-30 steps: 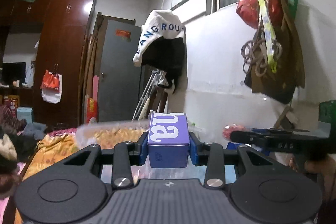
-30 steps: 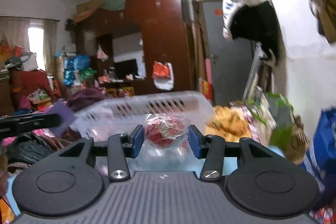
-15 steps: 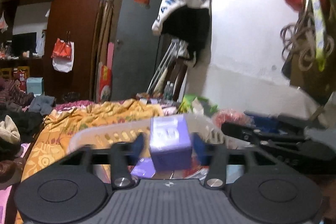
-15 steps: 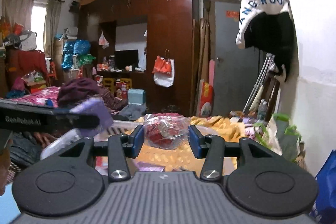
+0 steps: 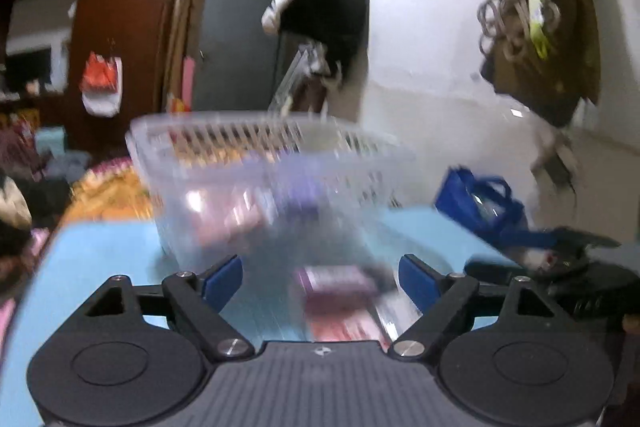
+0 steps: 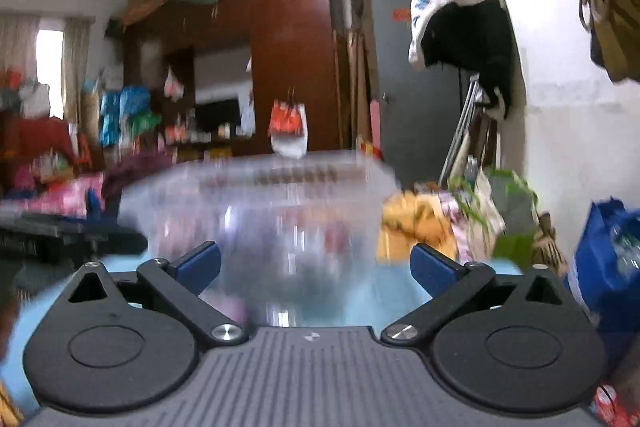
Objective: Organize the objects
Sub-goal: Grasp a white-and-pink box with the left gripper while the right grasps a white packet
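A clear plastic basket [image 5: 256,179] stands on the light blue table [image 5: 100,251]; blurred purple and pink items show through its wall. My left gripper [image 5: 320,277] is open and empty, low in front of the basket. A purple and pink packet [image 5: 340,287] lies on the table between its fingers. My right gripper [image 6: 316,267] is open and empty, also just in front of the basket [image 6: 260,195]. The right gripper's body shows at the right of the left wrist view [image 5: 560,267]. Both views are motion-blurred.
A blue bag [image 5: 476,203] sits at the table's right by the white wall; it also shows in the right wrist view [image 6: 608,259]. Bags and rope [image 5: 536,7] hang on the wall. Yellow cloth [image 6: 416,227] and clutter lie behind the basket. A dark wardrobe [image 6: 288,67] stands far back.
Both grippers have opened: the left let go of the purple box, the right of the red wrapped item. Both dropped from above the basket to table level in front of it.
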{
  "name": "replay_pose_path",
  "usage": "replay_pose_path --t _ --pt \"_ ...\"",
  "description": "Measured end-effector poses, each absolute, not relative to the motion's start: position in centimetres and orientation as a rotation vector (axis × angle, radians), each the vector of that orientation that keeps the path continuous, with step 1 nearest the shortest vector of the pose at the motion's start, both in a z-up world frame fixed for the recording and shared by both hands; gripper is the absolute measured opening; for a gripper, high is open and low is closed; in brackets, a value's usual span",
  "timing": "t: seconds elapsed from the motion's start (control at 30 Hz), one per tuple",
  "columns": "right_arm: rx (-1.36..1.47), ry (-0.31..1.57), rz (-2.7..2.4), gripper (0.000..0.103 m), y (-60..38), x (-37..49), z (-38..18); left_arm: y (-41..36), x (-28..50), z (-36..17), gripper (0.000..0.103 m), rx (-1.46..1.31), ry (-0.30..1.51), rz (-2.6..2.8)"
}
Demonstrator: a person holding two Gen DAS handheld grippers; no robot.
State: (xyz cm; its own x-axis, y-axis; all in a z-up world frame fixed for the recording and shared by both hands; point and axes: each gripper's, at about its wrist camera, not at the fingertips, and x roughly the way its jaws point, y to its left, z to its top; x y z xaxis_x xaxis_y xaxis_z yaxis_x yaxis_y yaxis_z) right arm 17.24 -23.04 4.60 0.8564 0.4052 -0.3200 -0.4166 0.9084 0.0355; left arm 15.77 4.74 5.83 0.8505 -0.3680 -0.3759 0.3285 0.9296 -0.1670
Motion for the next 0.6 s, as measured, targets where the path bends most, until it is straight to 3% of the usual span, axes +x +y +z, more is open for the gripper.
replay_pose_path --t 0.1,0.33,0.37,0.4,0.6 --pt "-0.008 0.464 0.525 0.098 -23.3 16.9 2.7 4.7 14.8 4.7 0.088 -0.084 0.437 -0.358" --pt "-0.096 0.538 0.61 0.091 -21.0 16.2 1.4 3.7 14.4 3.1 0.088 -0.032 0.49 -0.353" --pt "-0.119 0.547 0.601 0.087 -20.6 16.0 1.1 3.5 14.4 3.0 0.088 -0.024 0.496 -0.357" --pt "-0.135 0.548 0.593 0.07 -20.5 16.1 0.9 3.2 14.4 2.9 0.088 -0.014 0.501 -0.361" --pt "-0.129 0.475 0.518 0.067 -22.6 14.5 0.6 0.7 14.4 2.3 0.088 0.042 0.524 -0.358"
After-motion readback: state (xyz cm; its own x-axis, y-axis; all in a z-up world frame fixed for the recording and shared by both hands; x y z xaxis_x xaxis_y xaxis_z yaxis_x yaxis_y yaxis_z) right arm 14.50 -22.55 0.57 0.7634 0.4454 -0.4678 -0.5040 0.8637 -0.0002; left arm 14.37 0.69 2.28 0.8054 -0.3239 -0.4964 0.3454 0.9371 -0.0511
